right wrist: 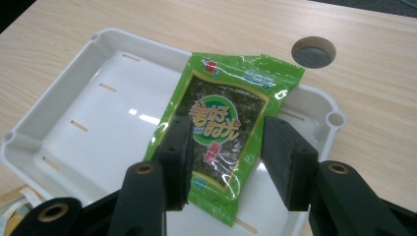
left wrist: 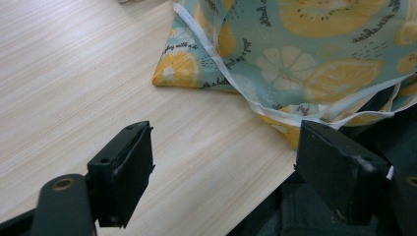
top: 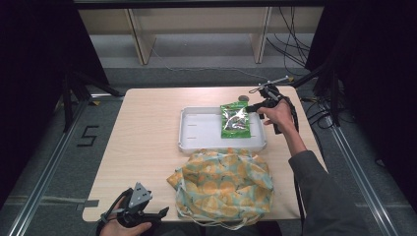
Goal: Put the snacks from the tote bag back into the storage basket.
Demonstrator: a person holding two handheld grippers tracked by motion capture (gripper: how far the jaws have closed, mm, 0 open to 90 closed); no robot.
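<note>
A green seaweed snack packet [right wrist: 223,105] hangs tilted over the right end of a white tray [right wrist: 93,118], its far end across the tray's far rim. My right gripper [right wrist: 223,147] is shut on the packet, one jaw against each long edge. From above, the packet [top: 234,119] is over the tray [top: 201,128], and the right gripper [top: 253,106] reaches in from the right. My left gripper [left wrist: 223,142] is open and holds nothing. It is low over the table's near edge [top: 147,214], just left of a lemon-print fabric bag [left wrist: 305,54].
The lemon-print bag [top: 221,184] lies bunched at the near middle of the table, between the tray and the front edge. A round cable hole [top: 243,97] sits behind the tray. Bare wood [top: 142,137] stretches along the left side.
</note>
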